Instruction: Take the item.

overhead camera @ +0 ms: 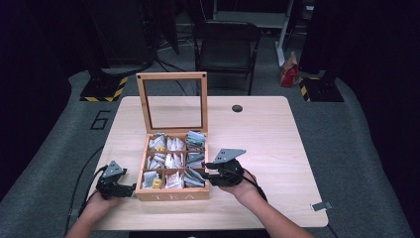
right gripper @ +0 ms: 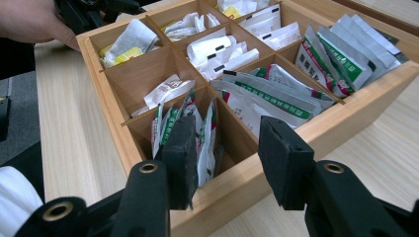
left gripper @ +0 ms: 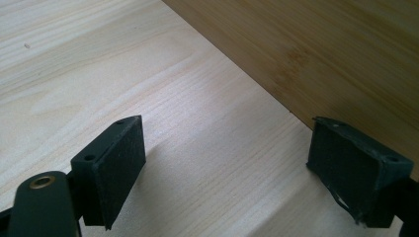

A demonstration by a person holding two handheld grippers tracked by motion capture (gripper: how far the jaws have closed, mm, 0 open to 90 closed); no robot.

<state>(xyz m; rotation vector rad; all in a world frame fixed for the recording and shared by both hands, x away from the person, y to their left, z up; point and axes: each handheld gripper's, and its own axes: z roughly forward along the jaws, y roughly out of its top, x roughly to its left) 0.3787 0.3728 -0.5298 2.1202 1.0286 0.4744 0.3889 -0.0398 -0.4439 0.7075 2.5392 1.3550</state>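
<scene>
High view: both grippers, left gripper (overhead camera: 130, 189) and right gripper (overhead camera: 207, 170), spread, flanking the tea box (overhead camera: 172, 196)

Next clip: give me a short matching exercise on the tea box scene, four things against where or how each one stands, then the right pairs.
Things:
1. lid
2. left tool
3. right tool
4. chair

Places or states:
A. open, jaws over the box's near right compartment of green and white sachets
B. on the floor beyond the table's far edge
C. raised upright at the box's far side
D. open, low over the table, at the box's left side

Pairs: 1-C, 2-D, 3-A, 4-B
</scene>
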